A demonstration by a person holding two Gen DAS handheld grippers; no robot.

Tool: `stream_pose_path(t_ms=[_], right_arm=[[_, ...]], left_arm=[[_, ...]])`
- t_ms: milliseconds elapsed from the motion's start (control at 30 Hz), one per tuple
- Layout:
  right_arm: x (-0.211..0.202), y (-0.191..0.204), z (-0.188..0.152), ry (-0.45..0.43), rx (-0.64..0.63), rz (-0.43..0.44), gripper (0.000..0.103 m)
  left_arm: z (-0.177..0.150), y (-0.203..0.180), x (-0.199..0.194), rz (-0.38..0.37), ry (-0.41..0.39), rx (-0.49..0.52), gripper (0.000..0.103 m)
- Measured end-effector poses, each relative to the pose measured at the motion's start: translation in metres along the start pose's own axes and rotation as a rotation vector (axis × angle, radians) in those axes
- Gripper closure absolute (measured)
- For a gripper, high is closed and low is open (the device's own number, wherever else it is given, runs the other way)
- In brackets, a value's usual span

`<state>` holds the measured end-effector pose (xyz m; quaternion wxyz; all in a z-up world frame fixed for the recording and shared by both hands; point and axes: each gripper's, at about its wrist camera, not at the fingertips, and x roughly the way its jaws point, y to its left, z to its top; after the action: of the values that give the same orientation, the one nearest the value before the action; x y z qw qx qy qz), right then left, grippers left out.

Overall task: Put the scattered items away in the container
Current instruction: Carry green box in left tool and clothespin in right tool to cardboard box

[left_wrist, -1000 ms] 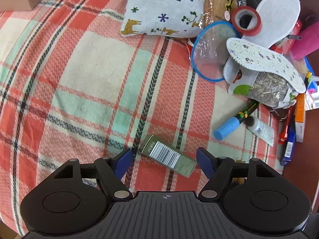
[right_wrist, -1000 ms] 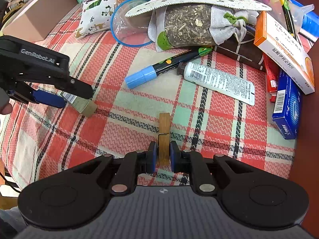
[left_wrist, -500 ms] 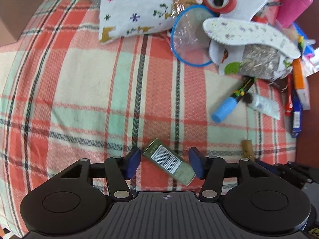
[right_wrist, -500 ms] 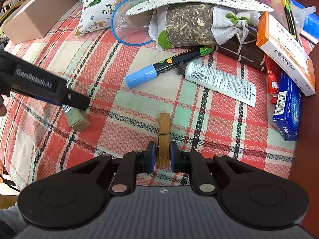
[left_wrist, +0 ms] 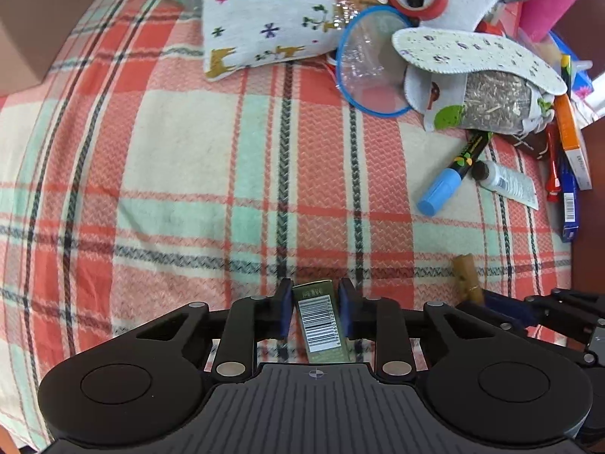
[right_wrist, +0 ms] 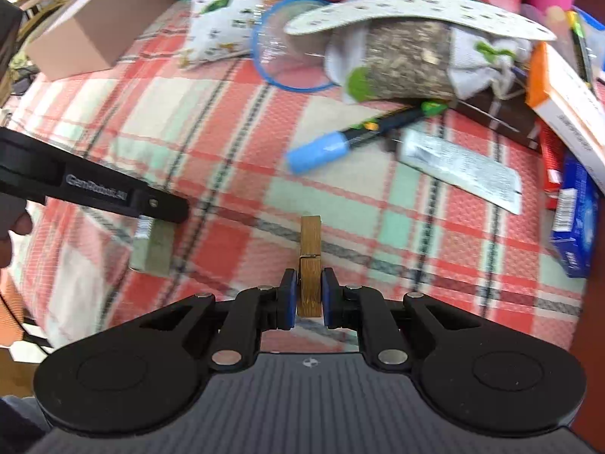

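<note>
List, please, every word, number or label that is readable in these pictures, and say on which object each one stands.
"GenRobot.AI": white lettering, slightly blurred, on the black arm of the left hand-held gripper.
Barcode and digits on the small green box: too small to read.
Print on the white tube: blurred.
Print on the orange and white box: blurred.
Barcode on the blue box: unreadable.

Left of the blue-capped marker (left_wrist: pixel 446 185) the plaid cloth (left_wrist: pixel 181 151) lay bare up to the cardboard box (left_wrist: pixel 26 26); beyond and right of the marker, an insole (left_wrist: pixel 480 53), herb pouch (left_wrist: pixel 491 106) and cartons (right_wrist: pixel 567 90) crowded the way
</note>
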<state>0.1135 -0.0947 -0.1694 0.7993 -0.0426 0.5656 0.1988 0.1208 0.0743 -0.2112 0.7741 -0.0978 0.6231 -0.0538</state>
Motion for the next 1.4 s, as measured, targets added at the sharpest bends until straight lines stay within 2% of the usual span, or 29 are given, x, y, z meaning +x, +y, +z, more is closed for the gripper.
stream_pose_path(t_ms=[167,367,533,700,900,1067,1200,1400], right_arm=[[-0.002,0.019,0.009,-0.001,-0.014,0.055,0.088],[-0.011,0.048,0.025,-0.015,-0.053,0.122,0.088],[-0.018,0.086,0.049,-0.036,-0.100,0.187,0.088],[-0.027,0.130,0.087,-0.081,-0.100,0.271,0.088],[-0.038,0.189,0.146,-0.160,-0.103,0.348,0.088],[-0.033,0.241,0.203,-0.211,-0.123,0.373,0.088],[-0.015,0.282,0.246,-0.242,-0.153,0.357,0.088],[0.026,0.318,0.307,-0.233,-0.070,0.319,0.088]], left_arm=[[-0.007,0.018,-0.014,-0.020,-0.019,-0.034,0.084],[-0.008,0.052,-0.046,-0.035,-0.079,-0.100,0.084],[0.004,0.086,-0.082,-0.032,-0.144,-0.128,0.084],[0.024,0.127,-0.122,-0.019,-0.213,-0.131,0.084],[0.061,0.188,-0.181,-0.006,-0.319,-0.105,0.084],[0.102,0.244,-0.228,0.020,-0.407,-0.079,0.084],[0.137,0.293,-0.243,0.050,-0.442,-0.060,0.084],[0.197,0.360,-0.240,0.070,-0.448,-0.055,0.084]])
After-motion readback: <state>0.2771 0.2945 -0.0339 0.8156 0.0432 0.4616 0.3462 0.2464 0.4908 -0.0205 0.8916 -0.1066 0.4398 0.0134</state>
